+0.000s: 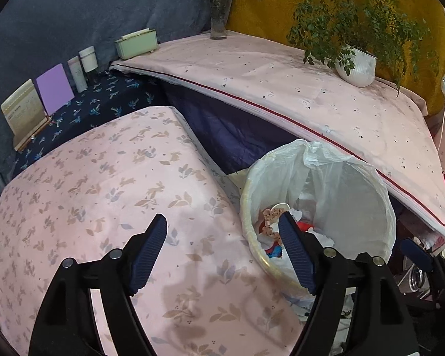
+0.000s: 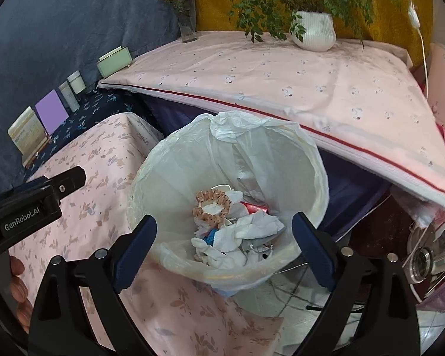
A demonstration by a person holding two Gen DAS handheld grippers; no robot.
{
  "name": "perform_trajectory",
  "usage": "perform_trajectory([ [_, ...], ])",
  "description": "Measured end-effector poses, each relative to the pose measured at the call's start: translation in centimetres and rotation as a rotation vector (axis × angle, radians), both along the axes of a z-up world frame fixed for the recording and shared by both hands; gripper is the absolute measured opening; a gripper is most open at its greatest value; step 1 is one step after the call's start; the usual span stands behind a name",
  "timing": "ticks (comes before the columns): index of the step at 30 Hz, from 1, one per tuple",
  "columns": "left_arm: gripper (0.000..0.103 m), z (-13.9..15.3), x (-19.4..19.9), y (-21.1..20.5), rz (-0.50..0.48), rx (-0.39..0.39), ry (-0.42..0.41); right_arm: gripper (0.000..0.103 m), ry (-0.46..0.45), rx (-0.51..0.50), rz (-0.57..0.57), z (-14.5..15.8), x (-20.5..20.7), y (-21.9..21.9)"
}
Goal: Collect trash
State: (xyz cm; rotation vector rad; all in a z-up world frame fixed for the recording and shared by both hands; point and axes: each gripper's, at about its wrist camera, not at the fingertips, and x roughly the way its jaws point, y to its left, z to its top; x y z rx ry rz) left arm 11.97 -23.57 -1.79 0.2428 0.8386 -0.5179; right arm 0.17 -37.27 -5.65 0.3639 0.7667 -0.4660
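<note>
Left shelf items: a card stand point(image 1: 23, 112), a purple card point(image 1: 55, 89) and two white jars point(image 1: 83, 68) lean or stand on the dark patterned ledge; a wide sweep toward them could tip them, though both grippers are well apart from them now
Left hand-held gripper point(image 1: 222, 252): jaws spread wide with nothing between them, hovering over the pink leaf-print surface point(image 1: 89, 192); its right finger overlaps the bin's rim in the left wrist view, so a careless drop or swing could knock the bin
Surface risk: no loose trash shows on the leaf-print cloth in either view, so a grab here would likely pinch and drag the cloth itself
Trash bin point(image 2: 314, 160): stands between the two covered surfaces, lined with a thin white bag point(image 2: 252, 130); inside lie crumpled tissues point(image 2: 252, 231), a peach scrunchie-like ring point(image 2: 212, 207) and bits of red and blue wrapper
Bag risk: the liner's edge is loose and rumpled at the back rim; a finger catching it could pull the bag off or into the bin
Right hand-held gripper point(image 2: 224, 246): fully open and empty, poised right above the bin mouth; lowering further risks snagging the liner or tilting the bin
Right clutter: a camera point(image 2: 424, 261) and cables near the floor could tangle a low pass
</note>
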Motion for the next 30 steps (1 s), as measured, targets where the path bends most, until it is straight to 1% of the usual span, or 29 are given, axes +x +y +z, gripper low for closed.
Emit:
perform_trajectory([
  [2, 0.075, 0.1, -0.5, 0.5, 0.005, 0.010, -0.014, 0.089, 0.020, -0.045, 0.011, 0.3, -0.3, 0.7],
  [5, 0.079, -0.1, -1.3, 1.1, 0.016, 0.037, -0.036, 0.090, 0.032, -0.088, 0.028, 0.7, -0.7, 1.6],
  [6, 0.080, -0.2, -1.5, 1.3, 0.018, 0.042, -0.040, 0.092, 0.034, -0.102, 0.030, 0.8, -0.9, 1.9],
  [7, 0.081, -0.3, -1.7, 1.4, 0.021, 0.046, -0.041, 0.094, 0.038, -0.118, 0.031, 1.0, -1.1, 2.2],
  [10, 0.082, -0.5, -2.2, 2.0, 0.036, 0.053, -0.039, 0.094, 0.044, -0.143, 0.039, 1.1, -1.6, 2.9],
  [13, 0.082, -0.9, -2.6, 2.4, 0.046, 0.052, -0.025, 0.096, 0.056, -0.148, 0.050, 1.1, -1.9, 3.4],
  [19, 0.082, -1.7, -3.4, 2.6, 0.043, 0.069, -0.028, 0.096, 0.071, -0.157, 0.057, 0.9, -2.1, 4.1],
  [23, 0.082, -2.3, -3.6, 2.9, 0.051, 0.069, -0.013, 0.096, 0.077, -0.139, 0.053, 0.5, -2.3, 4.1],
  [30, 0.082, -3.0, -3.8, 3.5, 0.063, 0.060, 0.007, 0.096, 0.091, -0.146, 0.052, 0.2, -2.5, 4.3],
])
